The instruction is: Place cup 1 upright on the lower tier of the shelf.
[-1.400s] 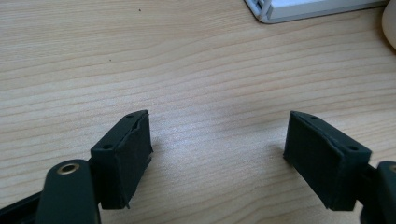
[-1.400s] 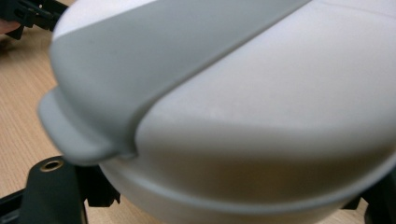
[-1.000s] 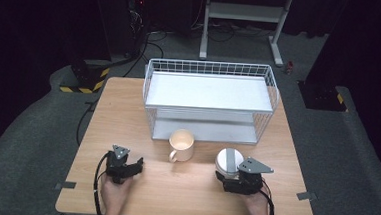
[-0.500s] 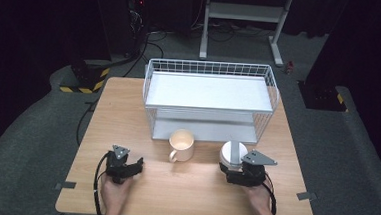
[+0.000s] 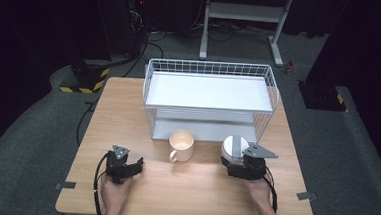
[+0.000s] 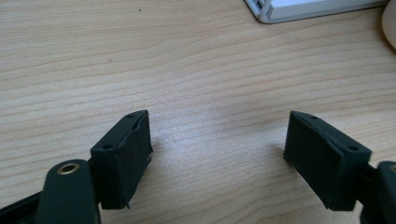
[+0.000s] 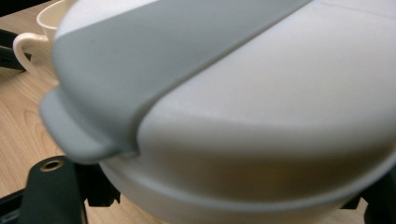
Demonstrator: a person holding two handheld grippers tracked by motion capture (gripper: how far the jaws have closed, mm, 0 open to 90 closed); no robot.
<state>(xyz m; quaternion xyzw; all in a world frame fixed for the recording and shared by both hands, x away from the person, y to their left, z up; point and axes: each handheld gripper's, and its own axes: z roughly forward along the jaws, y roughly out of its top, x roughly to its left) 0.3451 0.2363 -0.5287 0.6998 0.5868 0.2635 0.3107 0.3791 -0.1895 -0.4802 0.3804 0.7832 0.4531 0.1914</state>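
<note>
My right gripper (image 5: 233,158) is shut on a white round container (image 5: 234,146) with a grey band across its top, held just in front of the wire rack's right end. In the right gripper view the container (image 7: 261,121) spans the space between the jaws of the right gripper (image 7: 233,205). A cream mug (image 5: 181,145) stands upright on the table left of the container, its handle toward the person; the mug (image 7: 39,25) sits at the far left. My left gripper (image 5: 128,165) rests at the front left, and the left gripper (image 6: 217,158) is open over bare wood.
A white wire rack (image 5: 211,67) with two white shelves stands at the back of the wooden table (image 5: 188,192). The rack's corner (image 6: 299,9) lies ahead of the left gripper. Dark floor, cables and a metal stand surround the table.
My right gripper has carried the container a little away from the person, toward the rack. The left gripper and the mug have stayed put.
</note>
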